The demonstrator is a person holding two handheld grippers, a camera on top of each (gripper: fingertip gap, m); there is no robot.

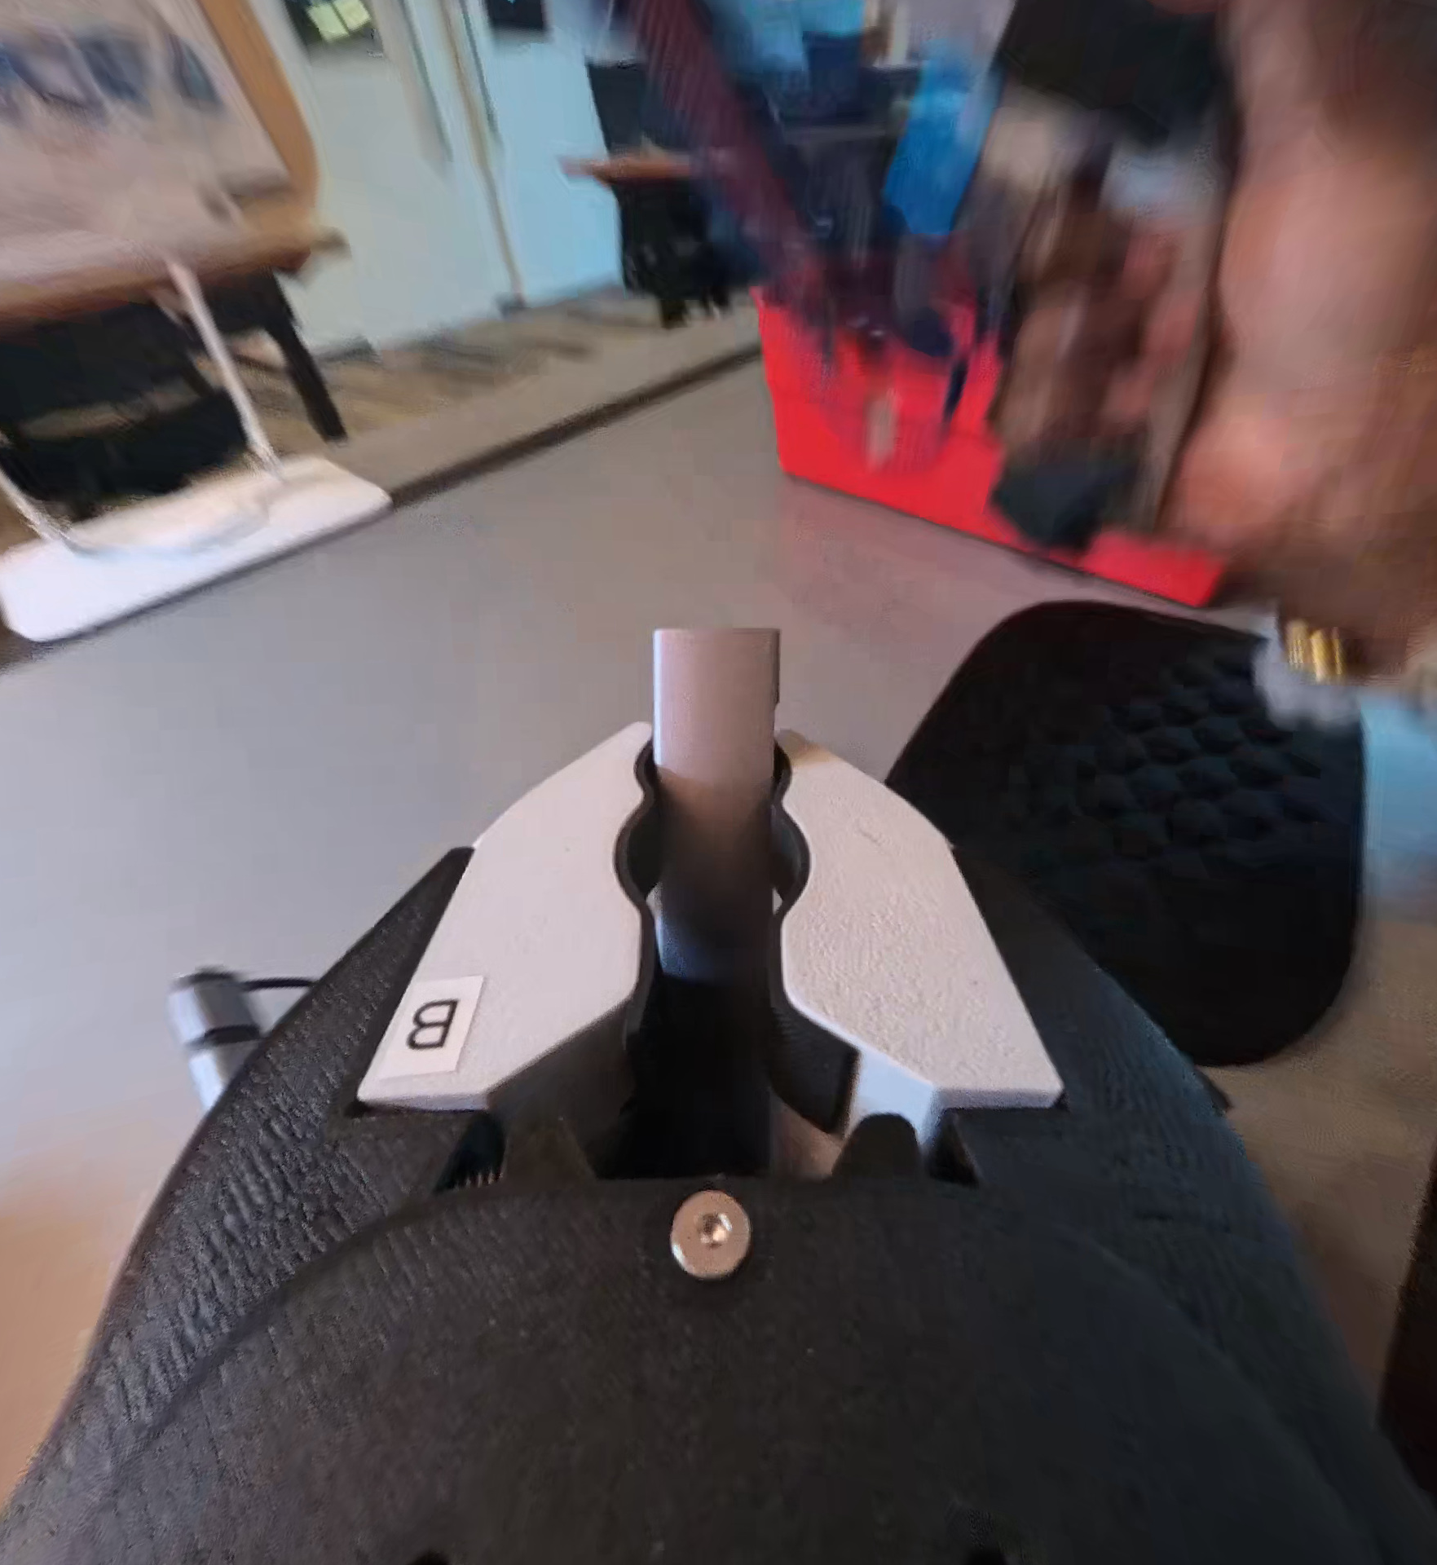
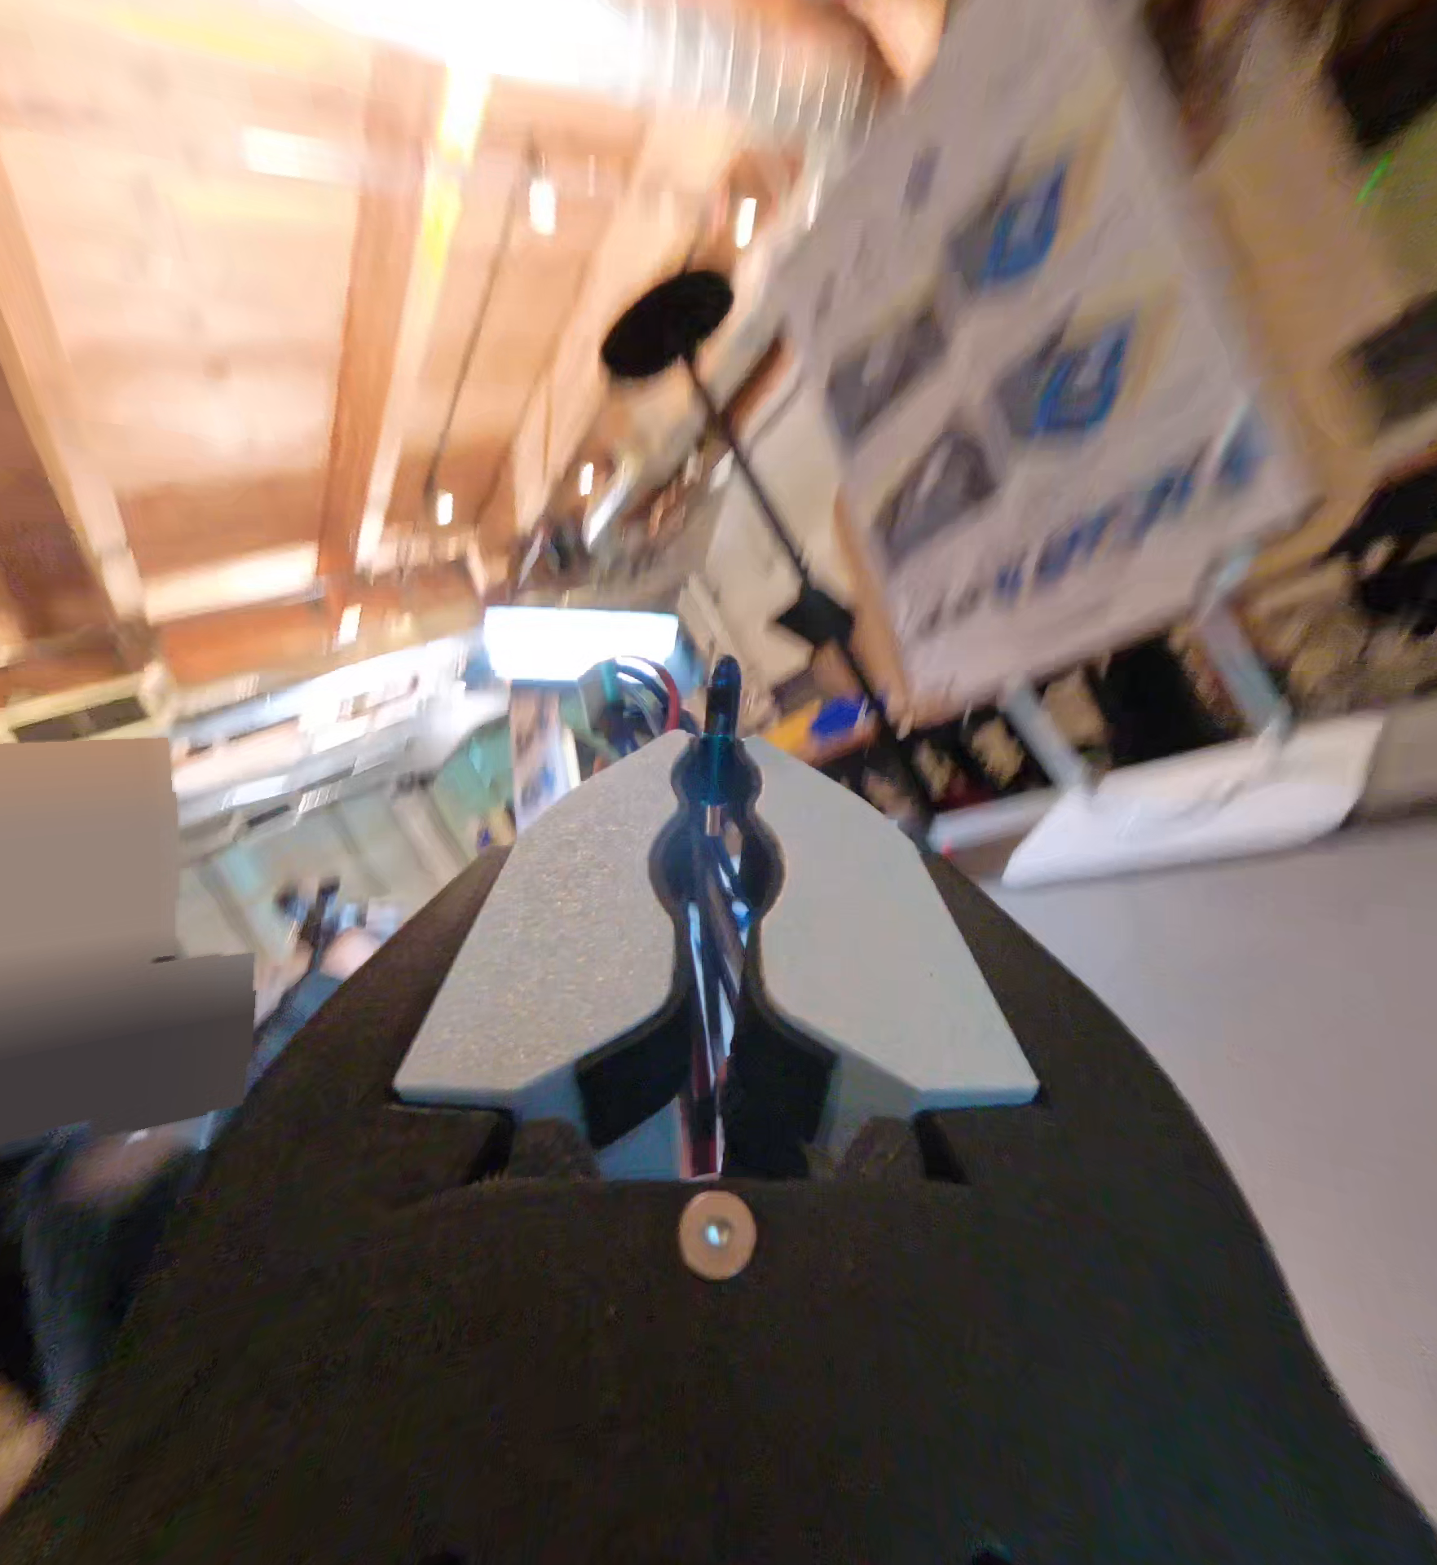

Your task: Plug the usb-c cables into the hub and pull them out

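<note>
Two tools fill the frames, each pinching something. The left tool [image 1: 715, 745] clamps a grey hub [image 1: 715, 720] between its pale fingers [image 1: 554, 898], the hub's blunt end poking out past the tips toward 12 o'clock, above a grey desk [image 1: 359, 720]. At 8 o'clock, beside the tool's black body, a small metal plug [image 1: 207, 1020] with a thin black cord lies on the desk. A black mesh pad [image 1: 1147, 830] lies at 3 o'clock. Beyond it, at 1 o'clock, sits a red bin [image 1: 909, 449], with a motion-blurred hand [image 1: 1333, 339] in front of it at 2 o'clock. A white stand base [image 1: 190, 542] rests on the floor at 10 o'clock.

The right tool [image 2: 721, 745] is tipped upward toward wooden ceiling beams [image 2: 190, 296], its fingers [image 2: 571, 915] pressed nearly together on a thin dark cable [image 2: 719, 855]; the cable's tip juts out past the fingertips at 12 o'clock, off the desk [image 2: 1290, 1016], which shows at 3 o'clock. Whether that tip is the connector is lost to blur. A black round fixture [image 2: 668, 322] hangs at 12 o'clock.
</note>
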